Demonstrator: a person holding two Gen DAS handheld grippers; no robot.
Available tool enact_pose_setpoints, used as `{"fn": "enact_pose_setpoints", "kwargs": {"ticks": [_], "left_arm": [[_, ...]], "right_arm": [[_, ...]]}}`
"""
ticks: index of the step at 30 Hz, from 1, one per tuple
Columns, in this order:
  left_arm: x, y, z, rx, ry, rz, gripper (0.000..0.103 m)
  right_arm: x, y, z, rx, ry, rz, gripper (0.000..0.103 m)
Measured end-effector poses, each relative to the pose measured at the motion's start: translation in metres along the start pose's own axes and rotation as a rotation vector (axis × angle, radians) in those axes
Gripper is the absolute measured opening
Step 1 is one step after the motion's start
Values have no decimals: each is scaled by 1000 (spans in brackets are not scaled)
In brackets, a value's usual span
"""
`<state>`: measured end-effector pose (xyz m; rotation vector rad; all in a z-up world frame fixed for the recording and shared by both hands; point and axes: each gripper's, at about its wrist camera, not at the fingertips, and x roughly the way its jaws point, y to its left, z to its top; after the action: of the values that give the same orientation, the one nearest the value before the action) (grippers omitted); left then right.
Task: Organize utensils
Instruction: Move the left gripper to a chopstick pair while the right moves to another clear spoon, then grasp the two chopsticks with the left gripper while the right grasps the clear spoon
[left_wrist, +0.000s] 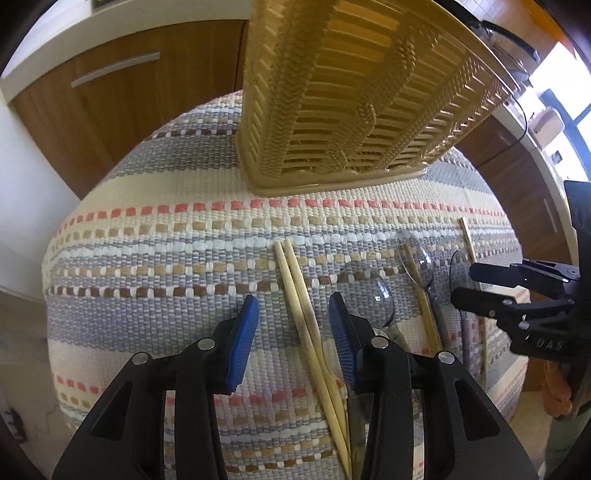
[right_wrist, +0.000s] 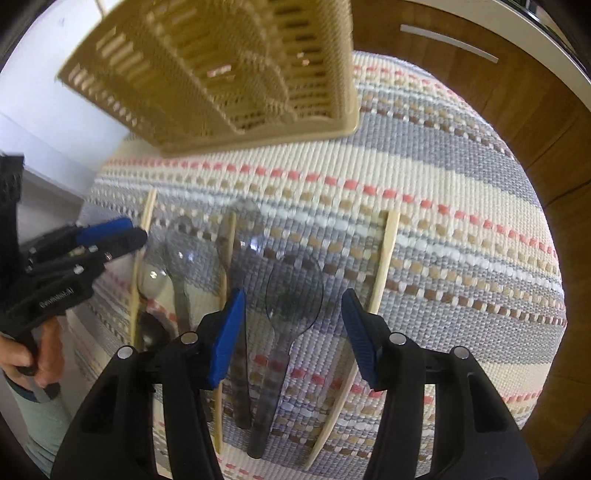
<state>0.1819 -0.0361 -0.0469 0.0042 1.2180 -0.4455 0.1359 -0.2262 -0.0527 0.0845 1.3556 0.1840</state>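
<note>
Left wrist view, we see our left gripper (left_wrist: 293, 325) parted around paired chopsticks (left_wrist: 310, 325), untouched, right gripper (right_wrist: 293, 328) parted over a smoky spoon (right_wrist: 291, 295), basket (left_wrist: 347, 103) top cropped.

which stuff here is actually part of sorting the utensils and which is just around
Part of the job:
- chopsticks
- clear plastic spoons
- tan slotted basket

Just around:
- striped woven mat
- wooden cabinet

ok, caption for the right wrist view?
Right claw open above a clear spoon on the striped mat.
</note>
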Motion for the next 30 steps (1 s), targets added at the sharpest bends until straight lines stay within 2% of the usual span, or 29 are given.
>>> {"fn": "enact_pose_setpoints", "kwargs": {"ticks": [4,7,10,11,16,19,20,26,29,30], "left_arm": [[6,-18,1,51,7,57,38],[13,-34,-1,105,1,133,29],[15,-46,-3,139,2,165,27],[15,-48,-3,146,5,101,27],[17,-64,-1,182,23,126,33],[15,-72,1,184,29,121,23],[16,-74,2,179,29,128,16],[12,-66,4,136,16,99,11],[8,-60,2,103,-7,68,10],[2,-59,2,92,-36,48,10]], "right_arm": [[2,9,-6,-61,-9,-80,38],[4,13,-11,-81,-7,-99,38],[4,15,-15,-92,-5,-118,38],[6,17,-15,-96,-2,-127,38],[7,26,-12,-124,8,-170,37],[11,30,-9,-128,16,-177,32],[11,32,-10,-127,18,-174,32],[12,32,-7,-136,17,-173,31],[3,22,-11,-130,8,-154,31],[0,19,-11,-129,-3,-148,31]]}}
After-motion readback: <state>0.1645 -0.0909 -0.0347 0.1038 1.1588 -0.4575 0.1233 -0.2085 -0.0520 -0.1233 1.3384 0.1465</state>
